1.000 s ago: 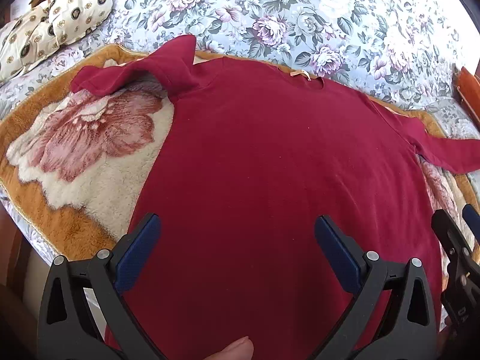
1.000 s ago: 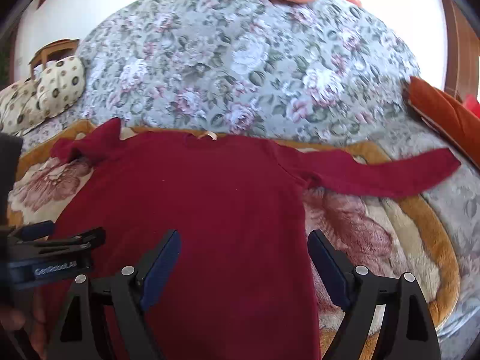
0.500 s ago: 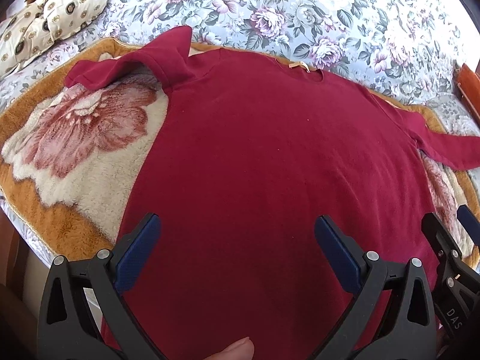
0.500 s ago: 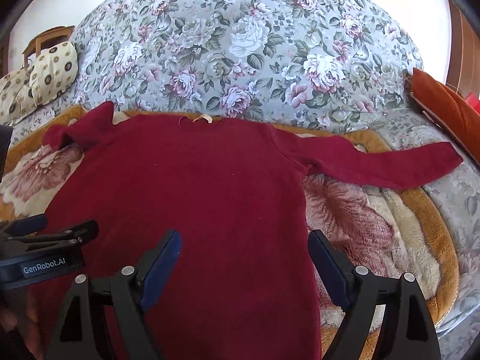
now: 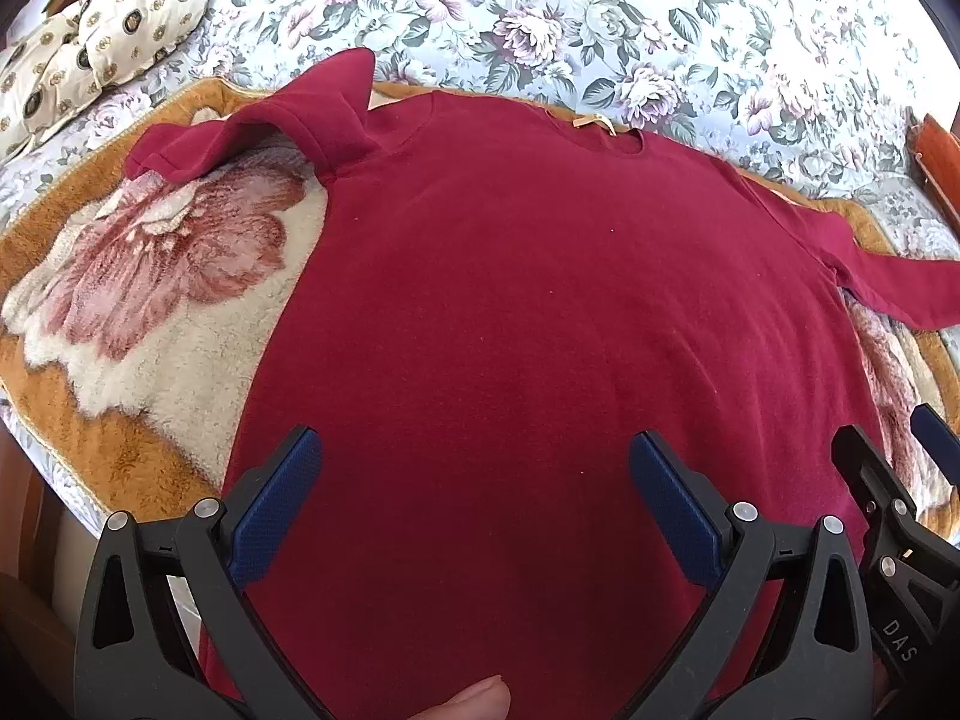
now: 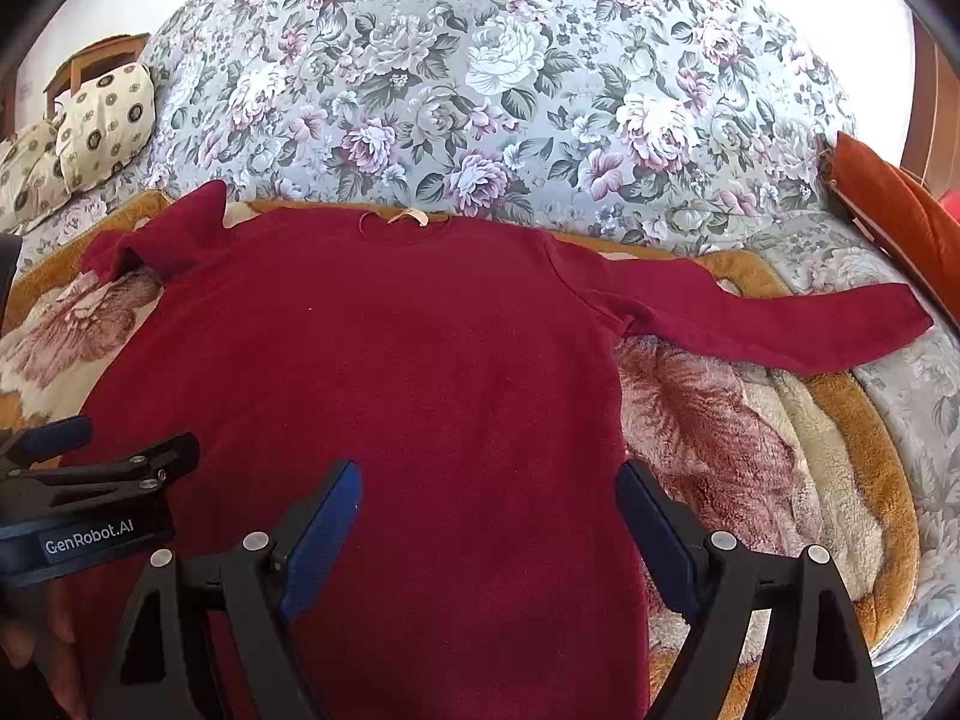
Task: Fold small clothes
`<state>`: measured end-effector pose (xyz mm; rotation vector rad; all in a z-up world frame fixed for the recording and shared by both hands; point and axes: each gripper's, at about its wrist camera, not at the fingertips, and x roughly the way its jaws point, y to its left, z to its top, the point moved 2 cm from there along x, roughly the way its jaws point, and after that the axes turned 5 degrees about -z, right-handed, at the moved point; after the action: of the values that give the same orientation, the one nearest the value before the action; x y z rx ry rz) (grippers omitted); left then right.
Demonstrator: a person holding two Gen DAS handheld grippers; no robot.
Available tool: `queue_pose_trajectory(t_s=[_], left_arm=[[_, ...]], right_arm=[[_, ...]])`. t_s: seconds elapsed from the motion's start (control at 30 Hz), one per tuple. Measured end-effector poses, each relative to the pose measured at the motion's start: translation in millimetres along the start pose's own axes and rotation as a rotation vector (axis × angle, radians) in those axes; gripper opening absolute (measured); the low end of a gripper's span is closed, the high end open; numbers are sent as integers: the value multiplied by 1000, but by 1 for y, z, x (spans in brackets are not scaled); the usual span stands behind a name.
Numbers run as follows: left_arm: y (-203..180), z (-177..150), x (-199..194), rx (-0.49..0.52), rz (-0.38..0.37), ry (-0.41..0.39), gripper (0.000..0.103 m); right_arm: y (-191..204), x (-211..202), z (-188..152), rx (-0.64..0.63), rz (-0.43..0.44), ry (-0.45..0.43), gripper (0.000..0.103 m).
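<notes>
A dark red long-sleeved top (image 5: 540, 312) (image 6: 384, 360) lies flat on a plush blanket, neck away from me. Its left sleeve (image 5: 252, 132) is bunched and folded back near the shoulder. Its right sleeve (image 6: 768, 318) stretches straight out to the right. My left gripper (image 5: 474, 468) hovers open over the lower middle of the top, nothing between its blue pads. My right gripper (image 6: 489, 498) is open over the top's lower right side, one finger past the side seam. Each gripper shows at the edge of the other's view.
The orange-and-cream plush blanket (image 5: 138, 300) (image 6: 780, 450) covers a bed with a floral spread (image 6: 480, 90). Patterned cream pillows (image 5: 108, 30) lie at the far left. An orange cushion (image 6: 894, 210) sits at the right. A fingertip (image 5: 474, 702) shows at the bottom edge.
Both grippers have tilted and moved forward a little, so the top sits lower and larger in both views. The jaws stayed open and the top has not moved.
</notes>
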<state>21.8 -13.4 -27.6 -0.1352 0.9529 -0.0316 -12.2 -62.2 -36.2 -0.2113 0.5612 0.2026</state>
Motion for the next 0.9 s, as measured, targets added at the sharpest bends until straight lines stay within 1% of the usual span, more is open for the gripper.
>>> queue_pose_trajectory(t_s=[0.2,0.33,0.53,0.9], left_arm=[[0,1,0,0,0,-3,103],[0,0,0,0,-4,8,102],[0,0,1,18,13,-20,103],[0,0,1,21,16,-28,103]], right_arm=[[-1,0,-1,-9,-12,5,85],[2,4,-1,-31,-32,24,85],[2,4,-2,-44,-55,29,85],[-3,6,-3,-26,-55,40,85]])
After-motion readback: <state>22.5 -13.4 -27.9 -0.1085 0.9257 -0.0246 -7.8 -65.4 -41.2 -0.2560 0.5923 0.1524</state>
